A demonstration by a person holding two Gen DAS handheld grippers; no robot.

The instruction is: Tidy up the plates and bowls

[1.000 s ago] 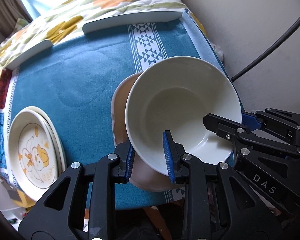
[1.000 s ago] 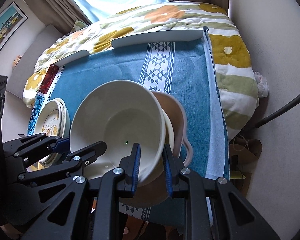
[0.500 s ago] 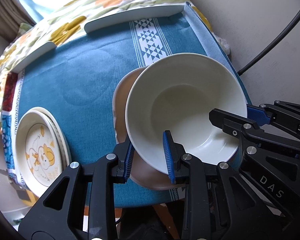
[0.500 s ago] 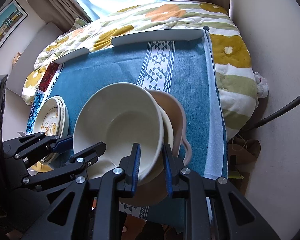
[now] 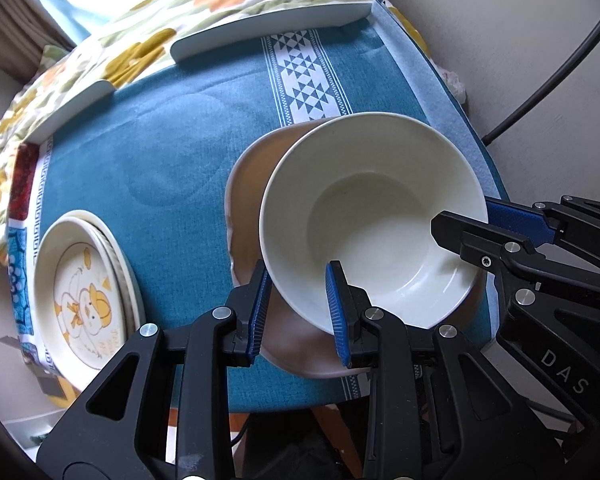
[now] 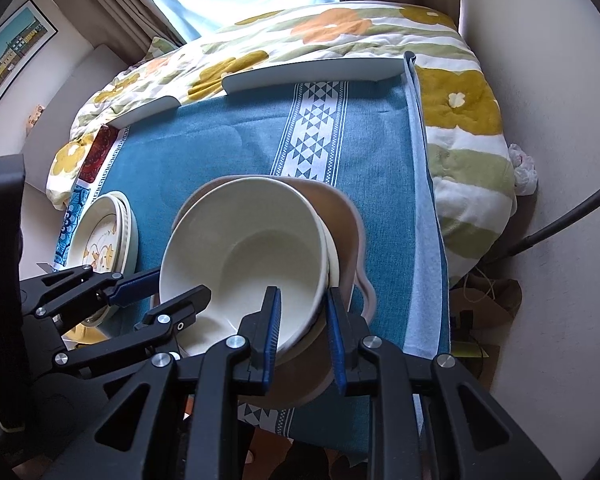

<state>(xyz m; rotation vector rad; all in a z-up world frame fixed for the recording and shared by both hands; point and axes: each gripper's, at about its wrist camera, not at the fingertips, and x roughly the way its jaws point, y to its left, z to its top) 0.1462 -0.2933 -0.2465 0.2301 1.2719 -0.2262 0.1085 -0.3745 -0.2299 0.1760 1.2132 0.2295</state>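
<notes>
Left wrist view: our left gripper (image 5: 297, 304) straddles the rim of the cream ceramic bowl (image 5: 374, 220), jaws parted, pads not clearly pinching. Our right gripper (image 6: 303, 330) does likewise at the opposite rim, jaws parted around both that bowl and another cream bowl's rim beneath. Cream bowl sits tilted inside the pinkish-tan bowl (image 5: 246, 184), centre-right on the blue tablecloth (image 5: 172, 152). Cartoon-print plates (image 5: 82, 292) are already stacked at 9 o'clock. We judge it nearly done; what's left is settling the bowl level and backing off.
</notes>
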